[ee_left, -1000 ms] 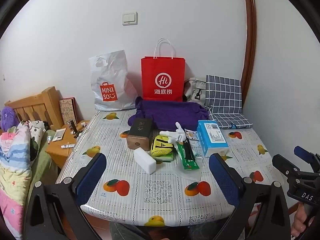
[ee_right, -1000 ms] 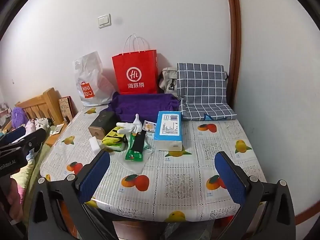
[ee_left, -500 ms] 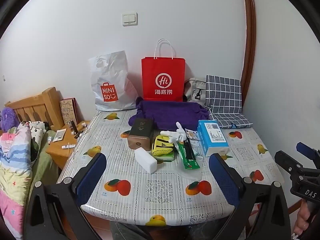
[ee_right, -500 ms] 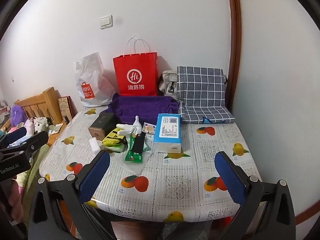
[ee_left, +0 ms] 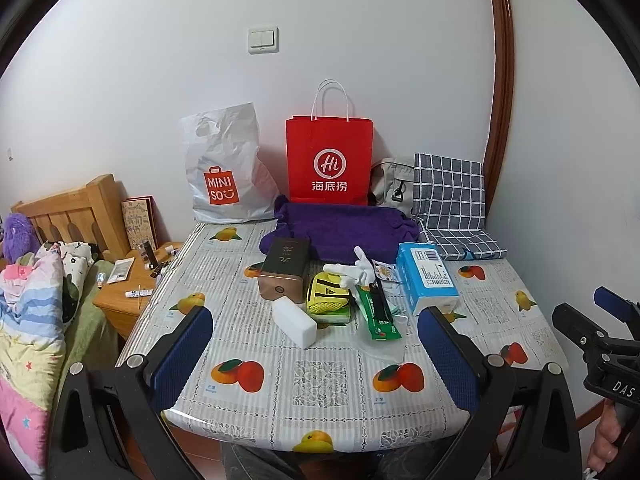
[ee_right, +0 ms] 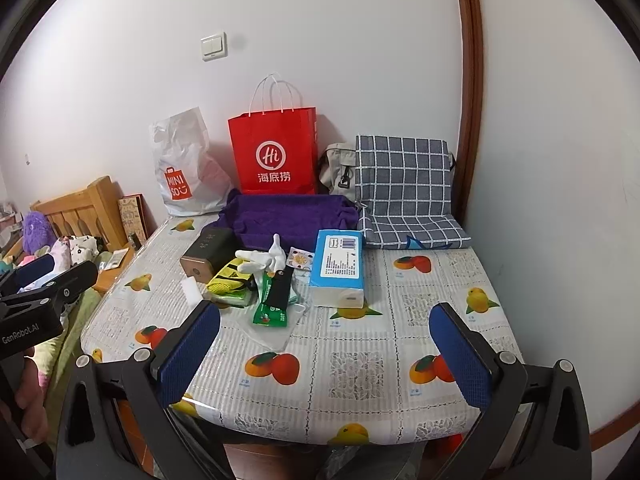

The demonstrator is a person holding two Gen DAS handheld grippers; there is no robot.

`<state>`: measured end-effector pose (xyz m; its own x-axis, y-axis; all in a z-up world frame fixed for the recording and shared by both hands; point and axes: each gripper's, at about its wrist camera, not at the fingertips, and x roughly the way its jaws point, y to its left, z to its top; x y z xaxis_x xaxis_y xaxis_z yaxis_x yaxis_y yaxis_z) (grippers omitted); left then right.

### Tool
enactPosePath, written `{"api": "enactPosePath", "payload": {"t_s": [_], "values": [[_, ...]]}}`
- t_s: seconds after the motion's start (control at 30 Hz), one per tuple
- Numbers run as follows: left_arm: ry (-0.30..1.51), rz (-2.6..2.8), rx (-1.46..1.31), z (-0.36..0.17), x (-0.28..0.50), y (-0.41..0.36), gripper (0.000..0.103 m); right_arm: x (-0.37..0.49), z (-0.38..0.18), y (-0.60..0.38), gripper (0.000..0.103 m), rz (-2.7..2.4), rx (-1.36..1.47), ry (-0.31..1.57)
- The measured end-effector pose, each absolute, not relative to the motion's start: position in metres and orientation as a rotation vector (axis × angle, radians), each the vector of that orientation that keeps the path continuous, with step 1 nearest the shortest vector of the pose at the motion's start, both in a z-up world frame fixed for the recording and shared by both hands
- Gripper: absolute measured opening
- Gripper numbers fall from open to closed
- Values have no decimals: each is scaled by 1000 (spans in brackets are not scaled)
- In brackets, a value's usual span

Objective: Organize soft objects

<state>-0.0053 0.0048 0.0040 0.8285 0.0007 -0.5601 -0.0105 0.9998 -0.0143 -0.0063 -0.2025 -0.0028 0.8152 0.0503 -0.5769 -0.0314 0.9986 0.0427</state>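
My 2 tools, left tool point(ee_left: 314, 356) and right tool point(ee_right: 324, 354), hover spread wide and empty. The white sponge point(ee_left: 294, 321) lies mid-bench, dead ahead of my left, long axis running diagonally away.

Against the wall stand a red paper bag point(ee_left: 329, 160) and a white Miniso bag point(ee_left: 224, 176), side by side. On the fruit-print tablecloth point(ee_left: 316, 376) lies a brown box point(ee_left: 285, 269). Left of it, a wooden nightstand point(ee_left: 128, 292) (littered with small tubes).
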Motion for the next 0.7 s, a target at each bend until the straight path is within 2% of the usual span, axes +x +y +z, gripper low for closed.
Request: {"api": "enactPosePath", "payload": {"t_s": [0.7], "values": [[594,8,-14,4,-6,5,103,-8,1,-199,103,49,29,615]]}}
